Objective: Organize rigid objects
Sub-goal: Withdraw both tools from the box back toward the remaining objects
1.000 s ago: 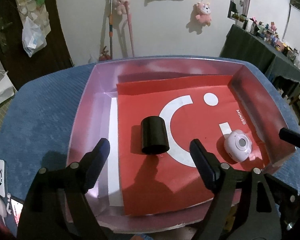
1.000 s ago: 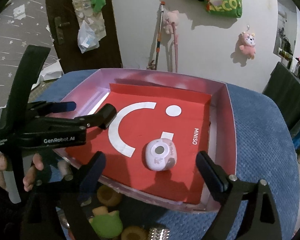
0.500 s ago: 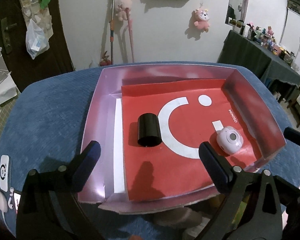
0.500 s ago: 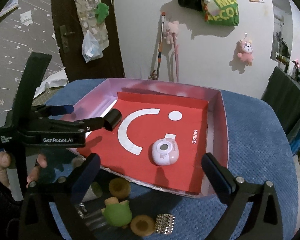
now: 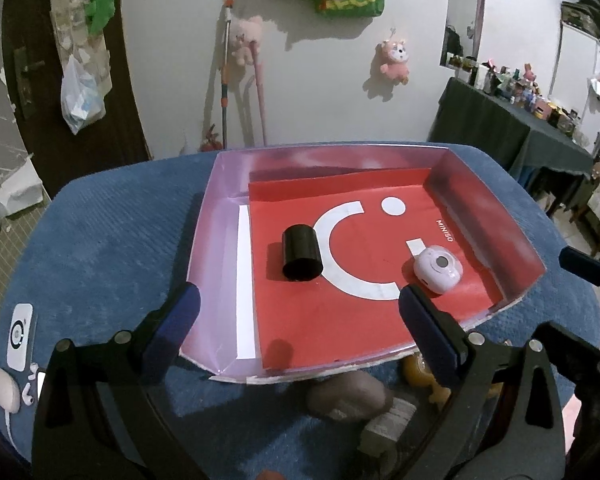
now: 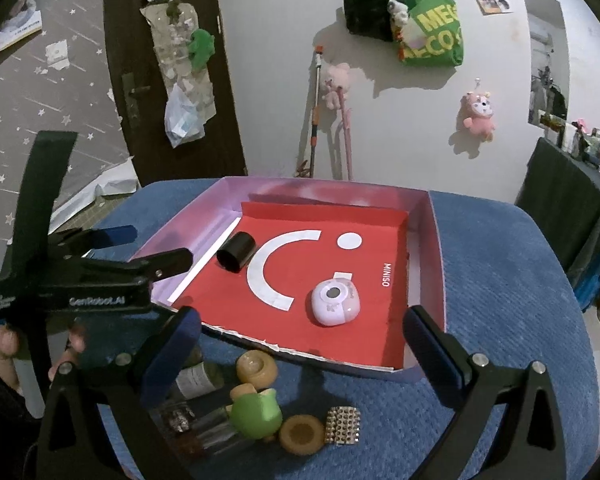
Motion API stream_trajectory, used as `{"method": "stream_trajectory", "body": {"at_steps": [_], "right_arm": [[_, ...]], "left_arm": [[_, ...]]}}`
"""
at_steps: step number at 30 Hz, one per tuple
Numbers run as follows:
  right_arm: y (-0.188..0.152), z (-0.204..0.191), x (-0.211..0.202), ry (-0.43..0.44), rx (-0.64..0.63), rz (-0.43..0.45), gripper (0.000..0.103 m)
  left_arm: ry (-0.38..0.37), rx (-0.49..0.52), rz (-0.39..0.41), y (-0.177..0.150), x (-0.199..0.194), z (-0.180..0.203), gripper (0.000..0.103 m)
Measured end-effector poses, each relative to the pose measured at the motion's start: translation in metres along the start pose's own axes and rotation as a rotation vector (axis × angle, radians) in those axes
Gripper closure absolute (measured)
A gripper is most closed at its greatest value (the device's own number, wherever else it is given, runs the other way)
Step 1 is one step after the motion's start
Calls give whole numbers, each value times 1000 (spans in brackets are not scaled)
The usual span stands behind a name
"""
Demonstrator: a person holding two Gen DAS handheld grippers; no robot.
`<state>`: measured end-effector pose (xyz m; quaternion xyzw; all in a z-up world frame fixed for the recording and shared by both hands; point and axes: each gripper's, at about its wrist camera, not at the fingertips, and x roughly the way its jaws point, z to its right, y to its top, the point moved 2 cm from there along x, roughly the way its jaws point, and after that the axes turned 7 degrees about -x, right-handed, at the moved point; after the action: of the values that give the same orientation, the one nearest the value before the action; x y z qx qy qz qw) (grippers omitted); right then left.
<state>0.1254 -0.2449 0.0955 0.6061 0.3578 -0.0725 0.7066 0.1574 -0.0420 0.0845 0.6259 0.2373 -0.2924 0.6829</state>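
A pink-walled box with a red liner sits on the blue surface. Inside lie a black cylinder on its side and a small pink-white round gadget. My left gripper is open and empty, held above the box's near edge; it also shows in the right wrist view. My right gripper is open and empty above loose items in front of the box: a green frog-shaped toy, two tan rings, a studded block and small bottles.
A white device and earbuds lie at the surface's left edge. A dark cloth-covered table with trinkets stands at the right. A door and a wall with hanging plush toys are behind.
Both grippers have pulled back and up from the box. The black cylinder stays lying in the box, free of the left gripper. The loose items in front of the box have come into view.
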Motion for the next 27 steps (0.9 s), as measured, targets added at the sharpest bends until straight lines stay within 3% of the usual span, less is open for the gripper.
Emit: {"method": "stream_trajectory", "body": {"at_steps": [16,27], "right_arm": [[-12,-16,-24,-43,-2,48,0],[-24,-17,-33,-60,19,44,0]], "left_arm": [[-83,-9,24,-24,-27,-2,2],[-86,-6,5,-45,-31,2,2]]}}
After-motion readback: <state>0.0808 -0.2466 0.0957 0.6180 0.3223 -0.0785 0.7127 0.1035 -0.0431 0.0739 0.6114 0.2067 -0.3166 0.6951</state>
